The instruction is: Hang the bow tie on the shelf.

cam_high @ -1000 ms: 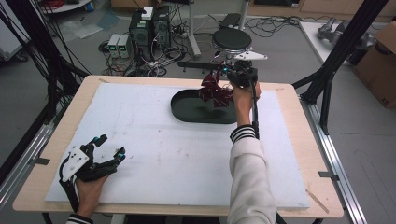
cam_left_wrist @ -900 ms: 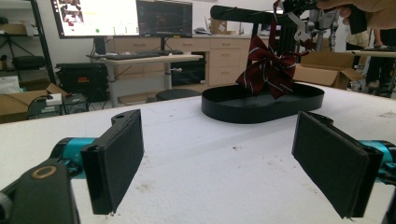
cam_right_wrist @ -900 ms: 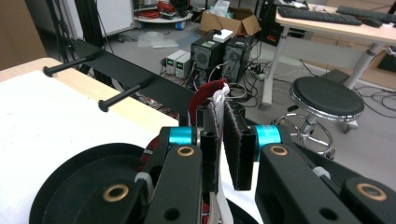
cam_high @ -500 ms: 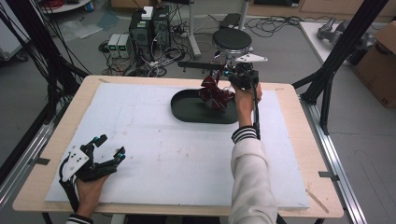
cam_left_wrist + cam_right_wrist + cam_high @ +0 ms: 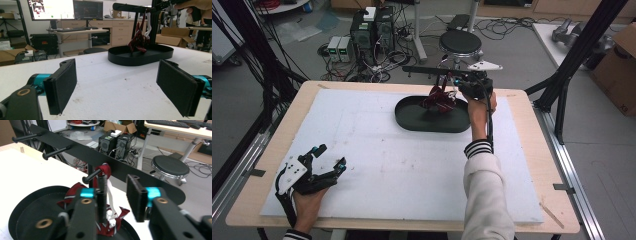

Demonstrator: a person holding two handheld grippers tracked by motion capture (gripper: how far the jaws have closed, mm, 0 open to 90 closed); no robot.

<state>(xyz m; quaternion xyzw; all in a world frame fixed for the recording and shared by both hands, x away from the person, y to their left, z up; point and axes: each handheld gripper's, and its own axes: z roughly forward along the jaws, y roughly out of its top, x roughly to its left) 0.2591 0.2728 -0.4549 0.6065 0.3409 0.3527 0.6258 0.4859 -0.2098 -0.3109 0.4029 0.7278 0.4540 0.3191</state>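
Observation:
A dark red cloth with white stripes and a white strap (image 5: 437,99) hangs from a peg (image 5: 91,176) of a black rack bar (image 5: 427,71). Its lower end lies in the black oval tray (image 5: 412,117) at the table's far middle. My right gripper (image 5: 451,85) is up at that peg. Its jaws have just been opening. In the right gripper view (image 5: 117,197) the white strap (image 5: 110,195) hangs between them beside the left pad, and neither pad presses on it. My left gripper (image 5: 331,155) rests open on the white board at the near left, with nothing between its pads (image 5: 117,85).
The white foam board (image 5: 377,165) covers most of the wooden table. The rack bar carries two more bare pegs (image 5: 53,152) farther left. A black stool (image 5: 170,166), computers and cables stand on the floor beyond the table. Black frame posts (image 5: 572,60) rise at the table's sides.
The right gripper's jaws have parted at the peg, and the red cloth stays hanging there. The left gripper has not moved.

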